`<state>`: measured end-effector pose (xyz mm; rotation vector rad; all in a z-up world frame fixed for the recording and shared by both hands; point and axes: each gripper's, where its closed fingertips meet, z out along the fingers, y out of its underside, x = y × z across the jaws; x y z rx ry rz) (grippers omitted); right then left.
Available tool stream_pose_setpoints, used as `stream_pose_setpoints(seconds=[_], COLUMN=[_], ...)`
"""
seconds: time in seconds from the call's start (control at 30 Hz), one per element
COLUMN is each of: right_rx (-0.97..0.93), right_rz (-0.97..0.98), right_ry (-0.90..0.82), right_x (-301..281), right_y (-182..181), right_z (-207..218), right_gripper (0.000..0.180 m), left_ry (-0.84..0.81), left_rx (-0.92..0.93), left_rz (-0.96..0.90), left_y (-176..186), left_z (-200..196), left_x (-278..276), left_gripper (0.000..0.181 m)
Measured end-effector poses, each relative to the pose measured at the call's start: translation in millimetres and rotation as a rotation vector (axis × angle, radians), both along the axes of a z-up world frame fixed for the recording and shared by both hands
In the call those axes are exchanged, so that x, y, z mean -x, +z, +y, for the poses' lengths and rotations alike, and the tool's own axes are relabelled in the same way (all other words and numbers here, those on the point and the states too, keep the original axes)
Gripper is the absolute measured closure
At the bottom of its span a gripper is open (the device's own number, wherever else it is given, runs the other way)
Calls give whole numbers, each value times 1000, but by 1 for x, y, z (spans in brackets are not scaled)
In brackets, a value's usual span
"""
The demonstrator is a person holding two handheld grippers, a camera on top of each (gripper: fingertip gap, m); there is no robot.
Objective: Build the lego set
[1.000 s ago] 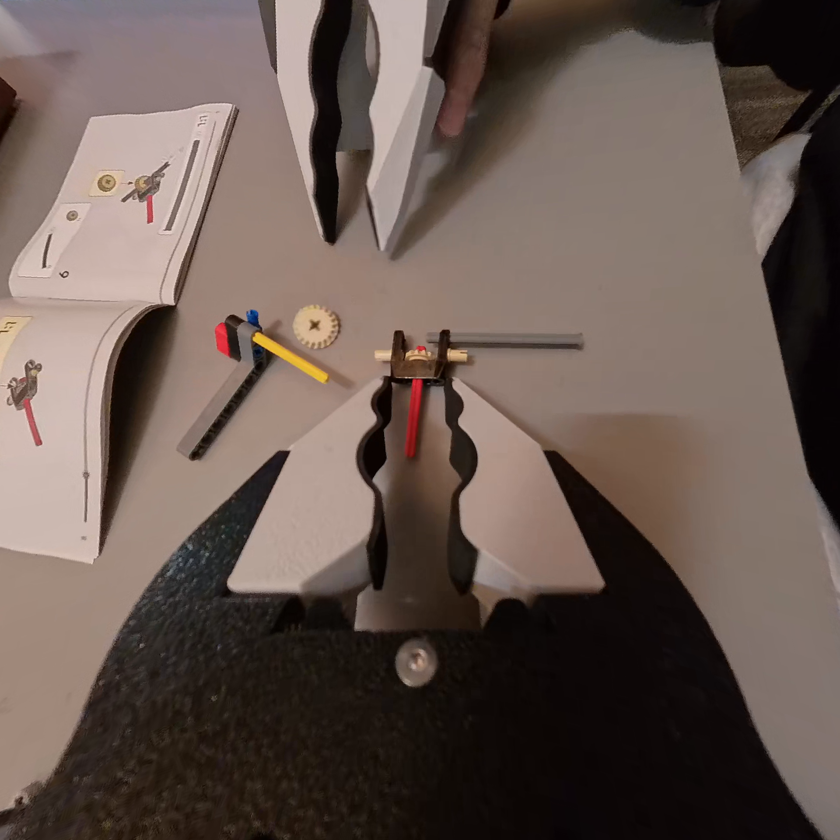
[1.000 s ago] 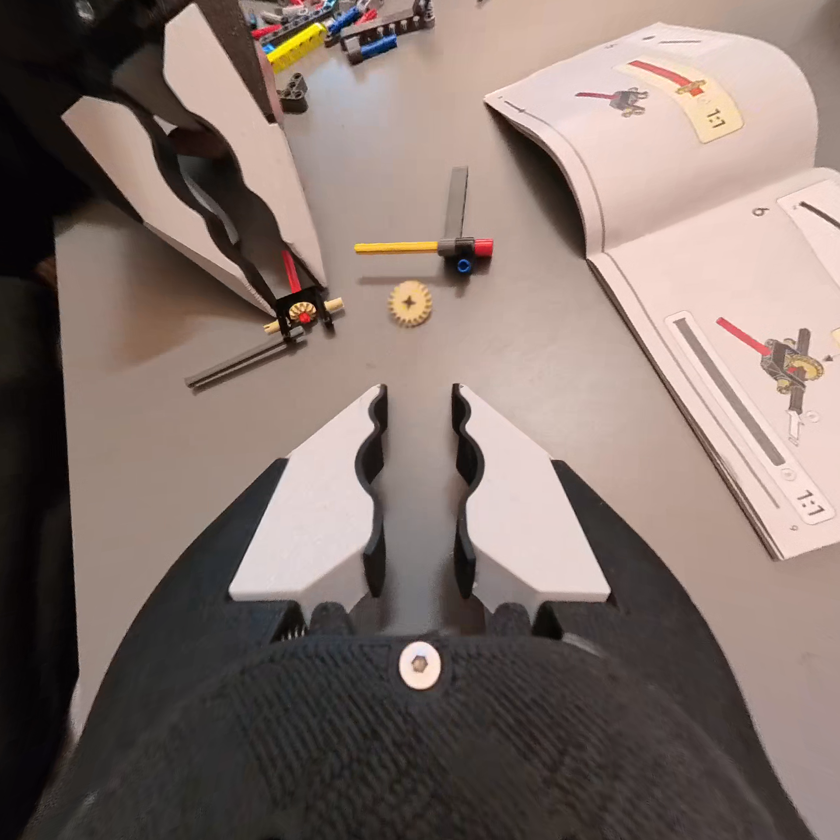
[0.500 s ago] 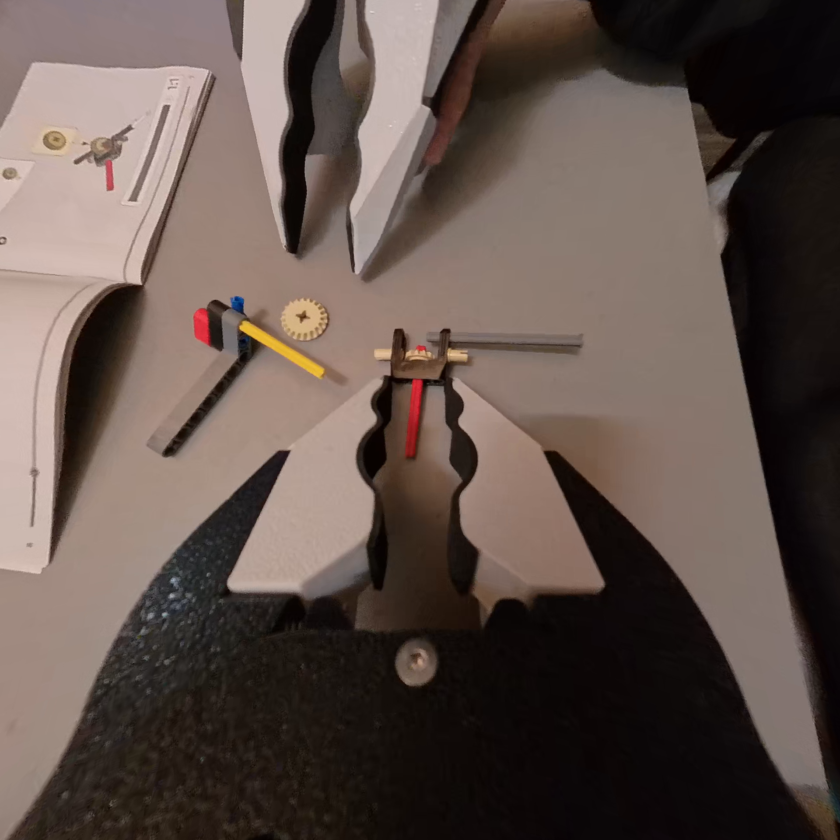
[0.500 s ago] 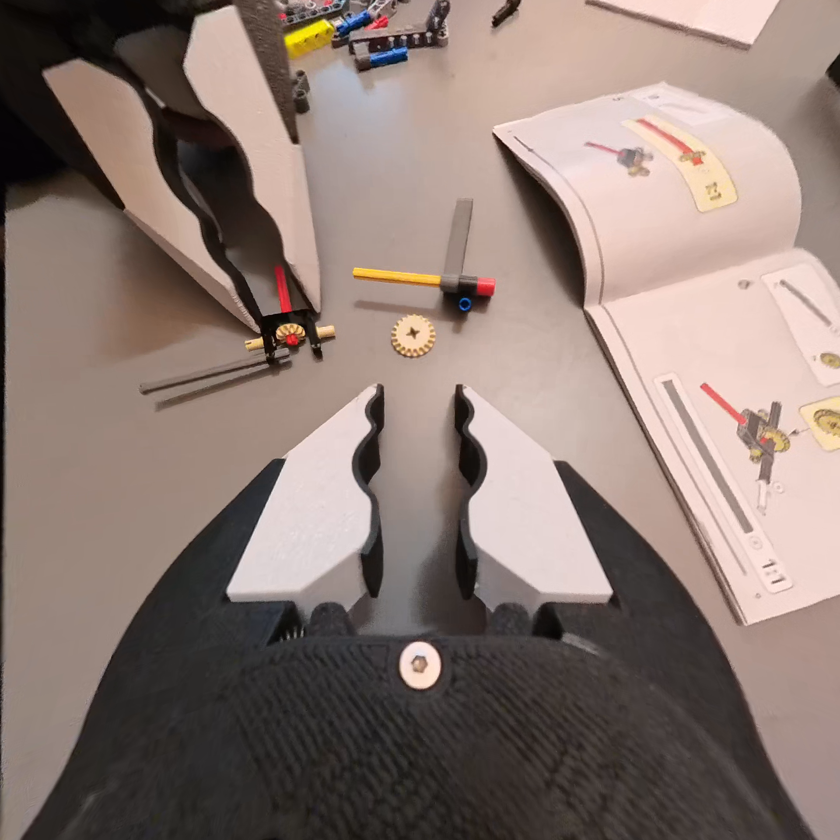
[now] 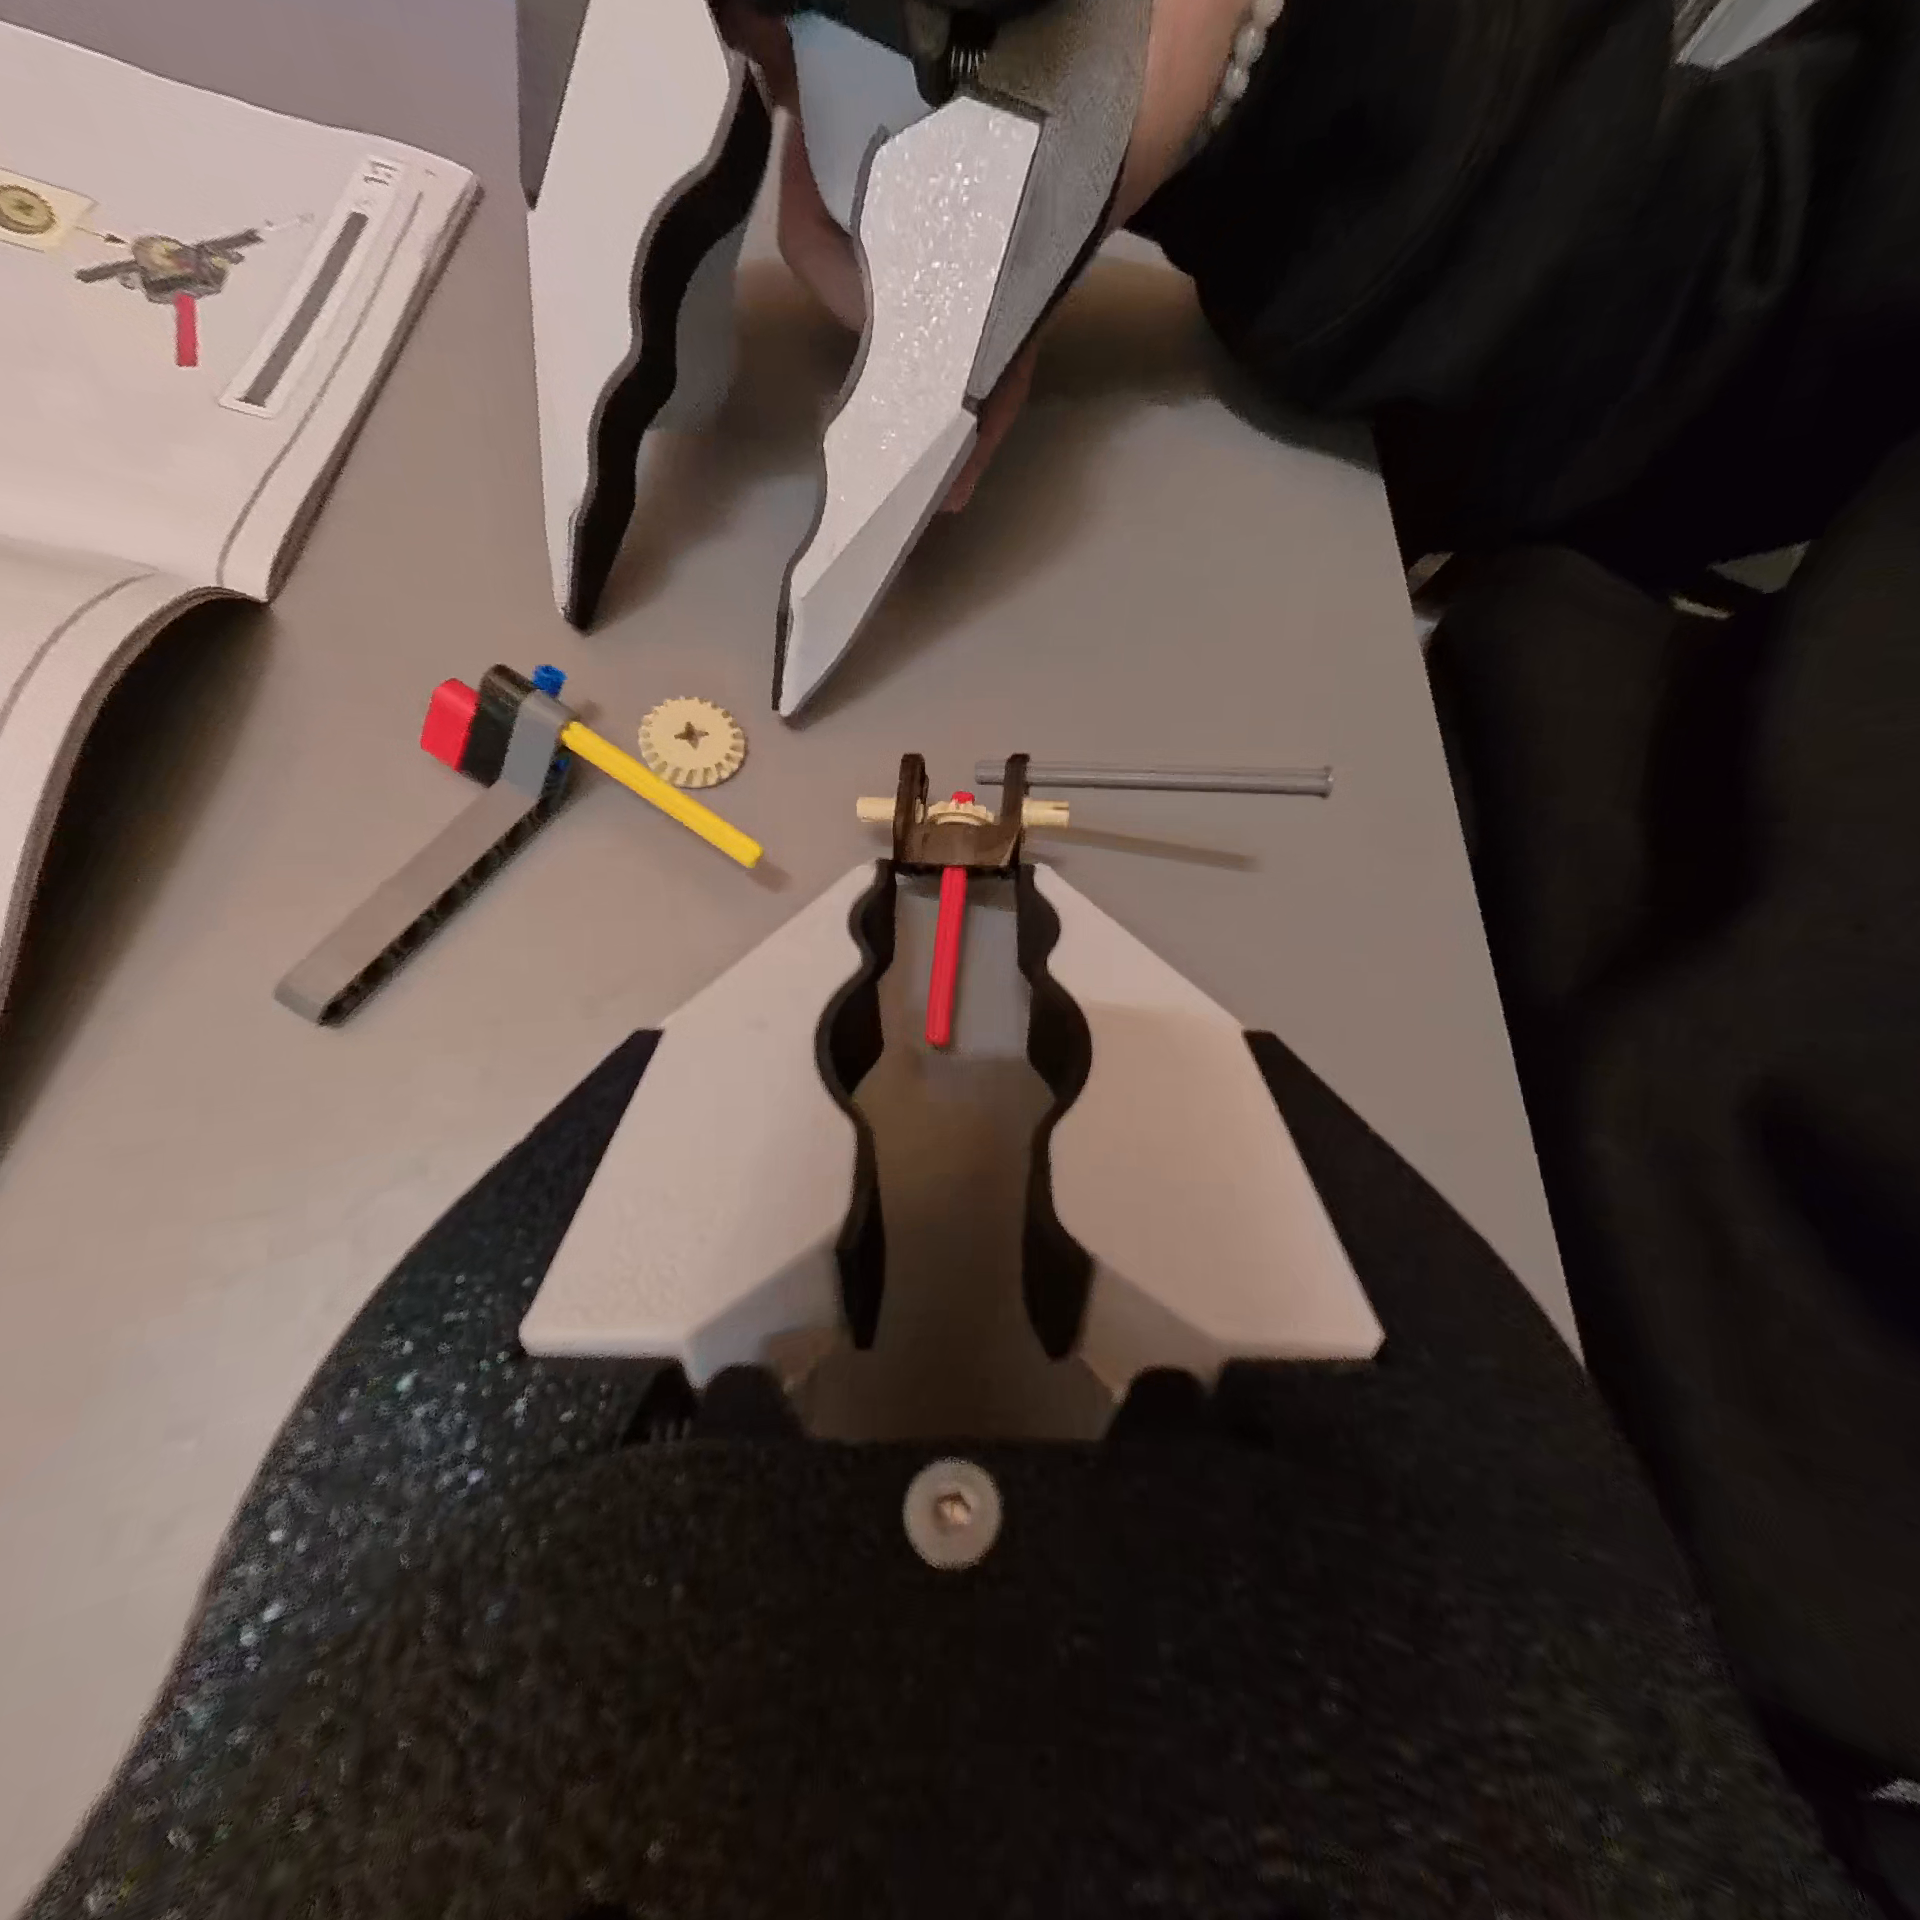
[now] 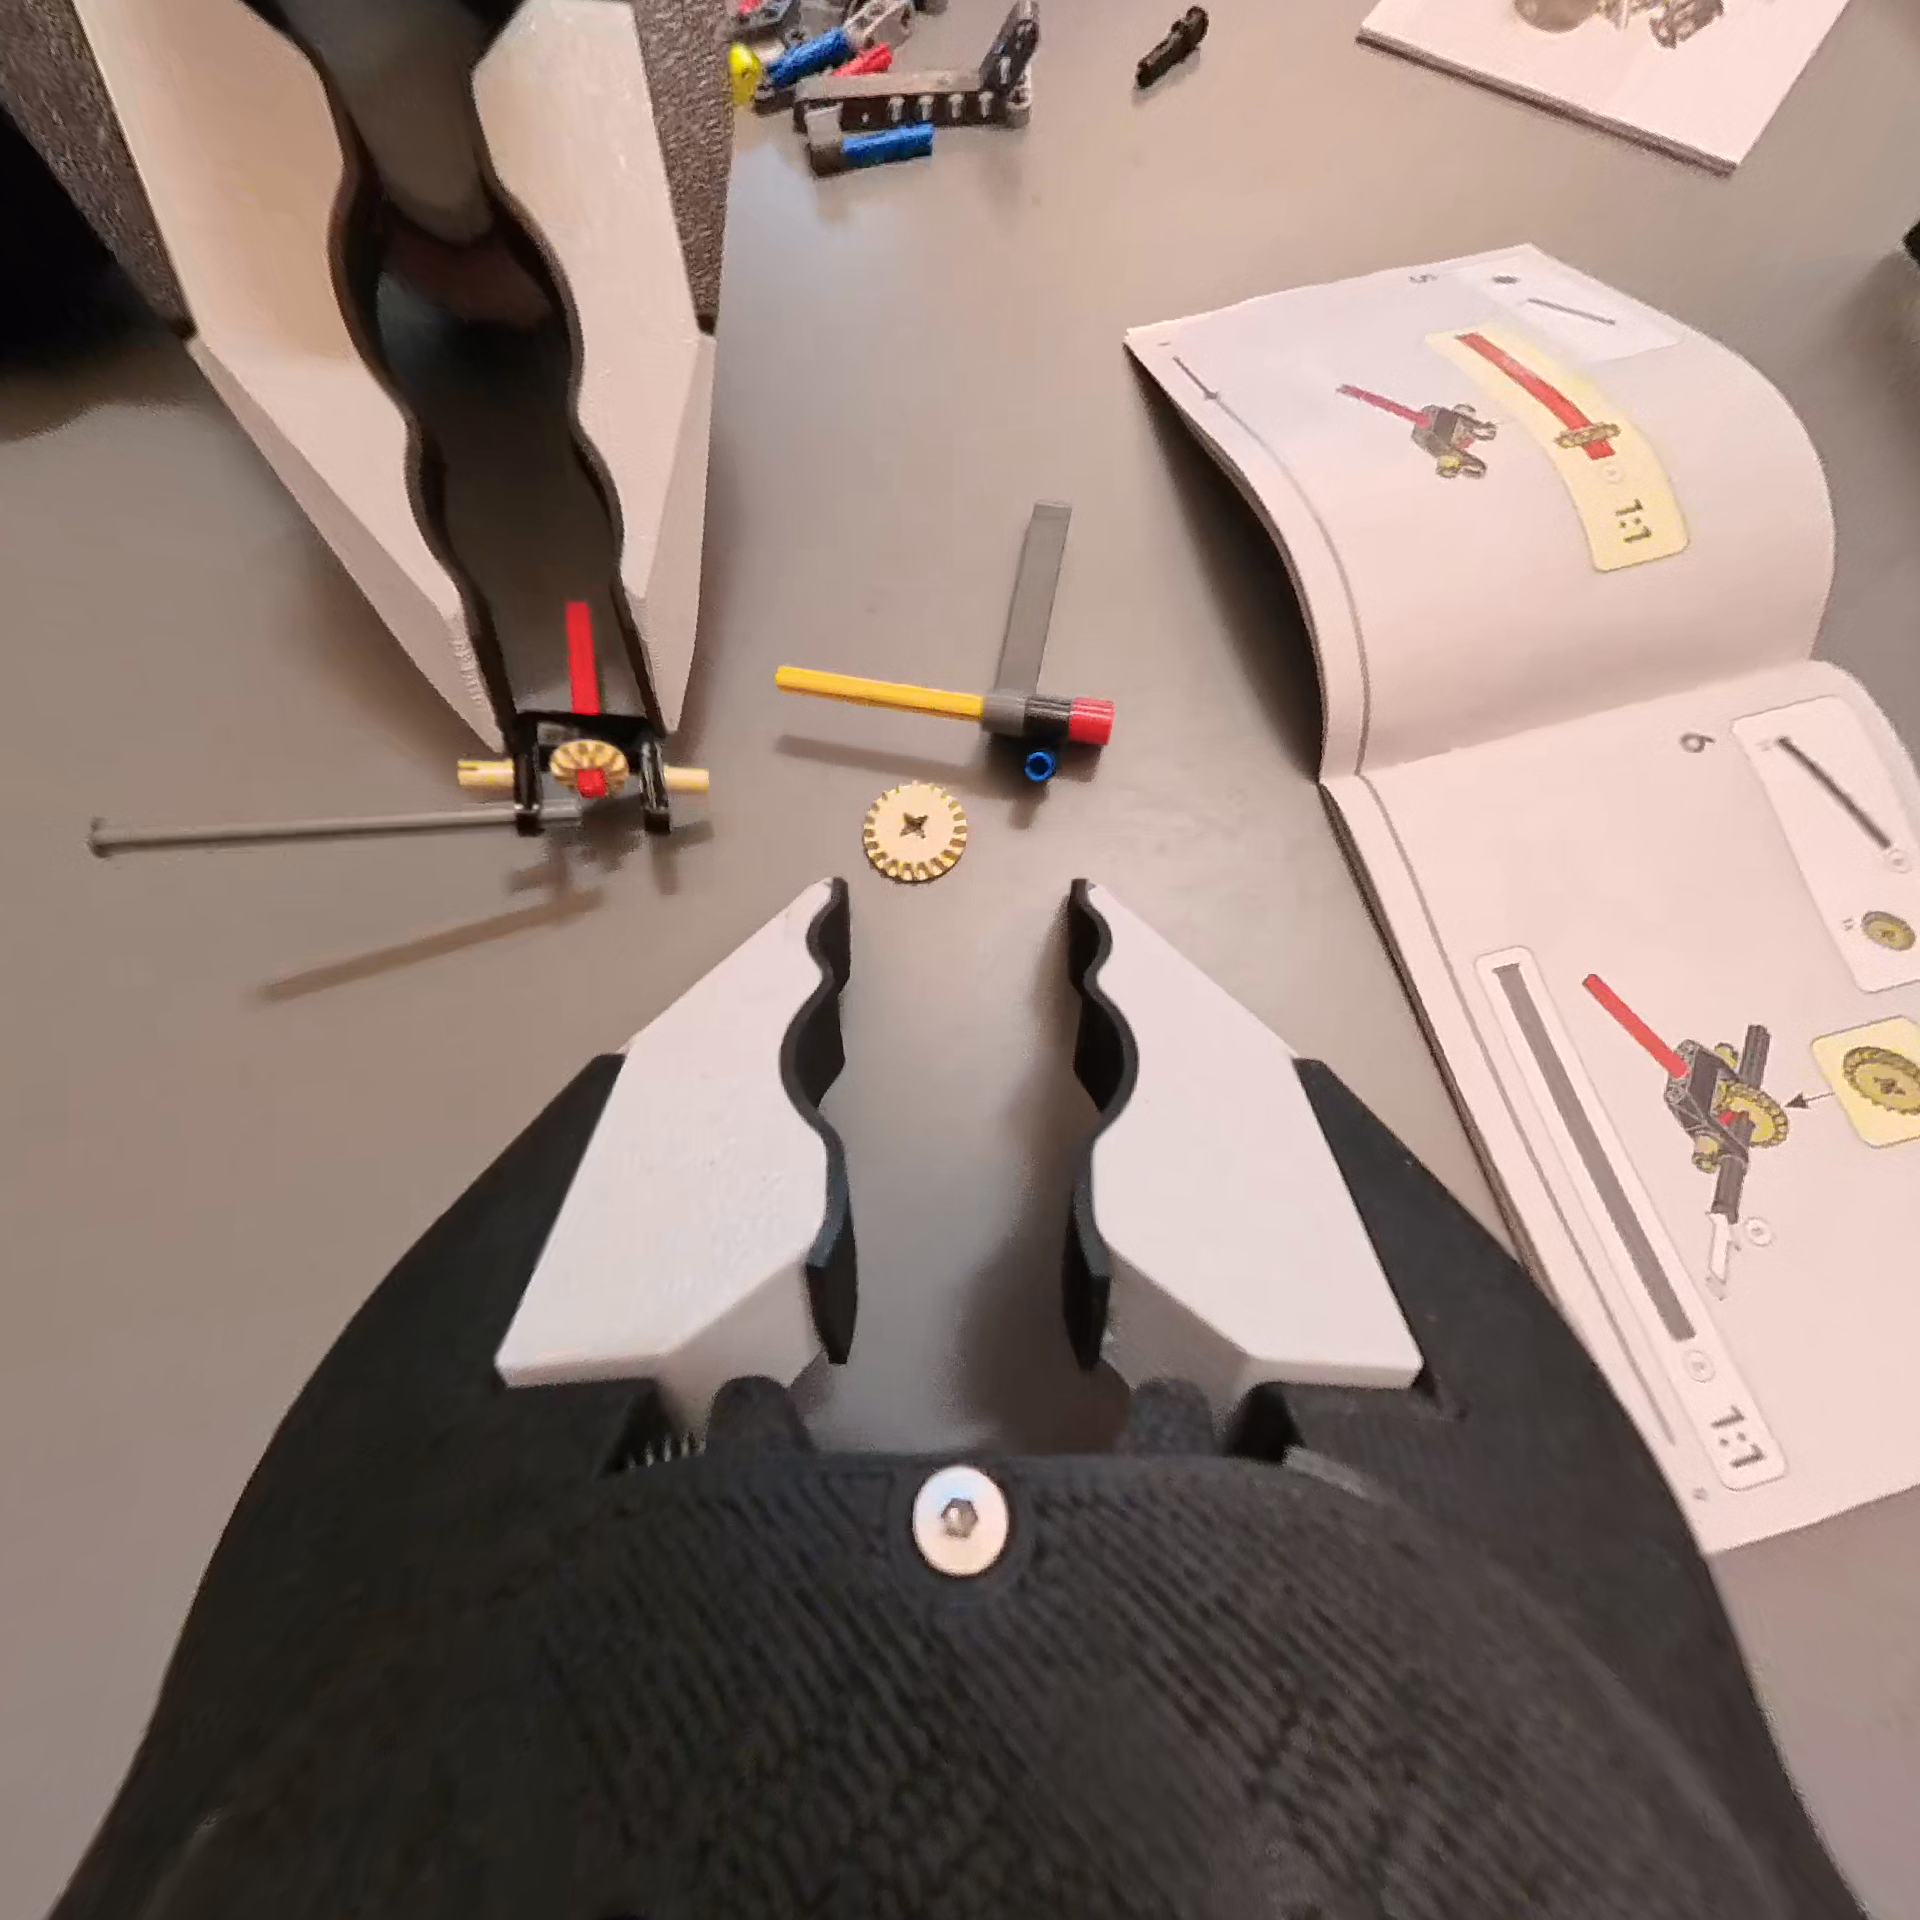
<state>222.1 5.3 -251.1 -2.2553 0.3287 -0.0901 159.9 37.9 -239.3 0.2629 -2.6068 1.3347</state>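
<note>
The left gripper (image 5: 956,873) pinches a small black lego piece (image 5: 956,836) with a red stick (image 5: 945,956), held just above the grey table (image 5: 312,1195). The right gripper (image 6: 951,899) has its fingers spread, empty, near a tan gear (image 6: 914,831). A long grey rod (image 6: 301,828) pokes from the piece. An open booklet (image 6: 1558,831) lies nearby.

A: Instruction booklet (image 6: 1621,935): cut off by the right edge in the right wrist view, by the left edge in the left wrist view (image 5: 156,416).

B: Loose parts pile (image 6: 883,94)?

A: Clipped by the top edge; pieces too small to sort. The second leaflet (image 6: 1621,73) is clipped there too.

B: Black frame (image 5: 956,831) in the left claw (image 5: 956,878)?

A: Its base is hidden between the tips. The grey axle's (image 5: 1153,777) shadow is smeared.
</note>
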Motion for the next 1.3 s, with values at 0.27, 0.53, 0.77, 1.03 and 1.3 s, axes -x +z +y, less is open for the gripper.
stream_pose_setpoints(seconds=[0.27, 0.53, 0.77, 1.03, 1.3], right_rx=[-103, -68, -11, 1, -13], right_rz=[213, 158, 40, -18, -165], right_ry=[-112, -78, -85, -59, -15], right_x=[-4, 2, 4, 19, 33], right_y=[5, 2, -1, 1, 9], right_z=[5, 12, 13, 11, 14], right_gripper=[144, 151, 165, 165, 174], left_ry=[-6, 9, -35, -24, 50], left_rx=[28, -24, -126, -112, -30], left_rz=[-180, -312, -443, -495, -447], left_y=[6, 1, -13, -12, 5], left_z=[1, 9, 17, 19, 23], left_x=[0, -5, -9, -10, -11], left_gripper=[159, 159, 159, 155, 144])
